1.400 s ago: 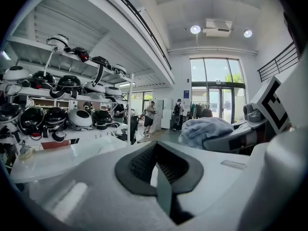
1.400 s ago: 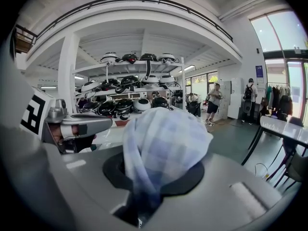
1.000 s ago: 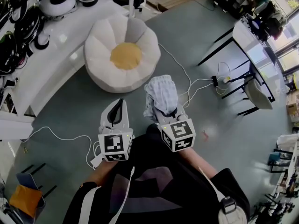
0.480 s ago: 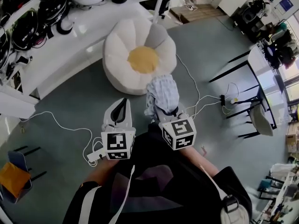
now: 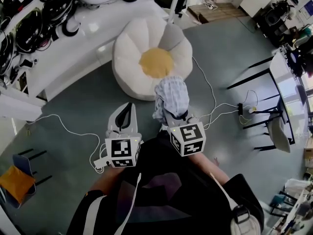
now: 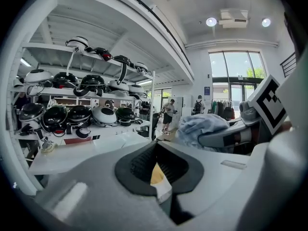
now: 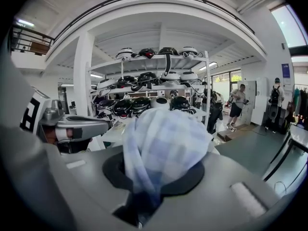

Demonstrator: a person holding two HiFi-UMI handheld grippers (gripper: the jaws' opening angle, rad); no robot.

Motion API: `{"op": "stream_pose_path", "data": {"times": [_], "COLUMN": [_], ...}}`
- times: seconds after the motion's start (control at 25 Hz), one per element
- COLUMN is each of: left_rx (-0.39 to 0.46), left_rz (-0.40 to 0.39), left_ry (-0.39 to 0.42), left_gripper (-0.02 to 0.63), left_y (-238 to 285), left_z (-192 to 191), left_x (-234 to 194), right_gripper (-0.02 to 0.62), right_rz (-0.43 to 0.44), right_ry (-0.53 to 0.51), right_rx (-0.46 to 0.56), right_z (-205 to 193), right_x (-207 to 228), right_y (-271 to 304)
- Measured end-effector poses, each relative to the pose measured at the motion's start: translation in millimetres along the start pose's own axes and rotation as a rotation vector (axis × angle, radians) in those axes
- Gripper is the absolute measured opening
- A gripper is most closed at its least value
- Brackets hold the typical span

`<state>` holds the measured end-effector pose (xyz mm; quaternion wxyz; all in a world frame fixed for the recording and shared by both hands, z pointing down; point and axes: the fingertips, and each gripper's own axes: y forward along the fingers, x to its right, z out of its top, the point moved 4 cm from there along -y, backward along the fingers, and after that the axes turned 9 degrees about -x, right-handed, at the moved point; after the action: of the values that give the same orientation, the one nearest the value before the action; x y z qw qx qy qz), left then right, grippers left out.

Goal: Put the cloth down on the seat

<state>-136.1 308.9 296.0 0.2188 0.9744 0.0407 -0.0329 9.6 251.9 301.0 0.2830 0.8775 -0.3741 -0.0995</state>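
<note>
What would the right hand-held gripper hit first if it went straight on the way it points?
Probably the flower-shaped seat; nothing else lies beyond the cloth that the right hand-held gripper holds. Depth is unclear: it might reach floor first.

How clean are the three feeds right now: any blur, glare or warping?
Head view: sharp, evenly lit, fisheye bending the room's edges around the flower-shaped seat. Left gripper view: windows are the brightest patch, dark vignette. Right gripper view: the checked cloth sits close and soft, shelves behind sharper.
</note>
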Motion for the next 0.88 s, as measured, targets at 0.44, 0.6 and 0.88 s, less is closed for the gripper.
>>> {"op": "stream_pose_path", "data": {"times": [0.44,0.6,0.88], "left_rx": [-0.035,-0.04,-0.048], "left_rz": [0.008,0.022,0.07], "left_ry": [-0.002,0.007,0.022], "left_gripper": [0.002,0.002,0.002], "left_y": [90,123,168], "left_z": [27,41,66], "left_x": [27,35,50], "right_gripper": [0.092,0.092,0.092], "right_rz": [0.031,0.05,0.098], "right_ry": [0.033,0.047,0.043], "right_rx": [-0.034,-0.032,-0.029], "right_z": [8,15,29], "right_x": [87,120,168], "right_y": [45,64,88]}}
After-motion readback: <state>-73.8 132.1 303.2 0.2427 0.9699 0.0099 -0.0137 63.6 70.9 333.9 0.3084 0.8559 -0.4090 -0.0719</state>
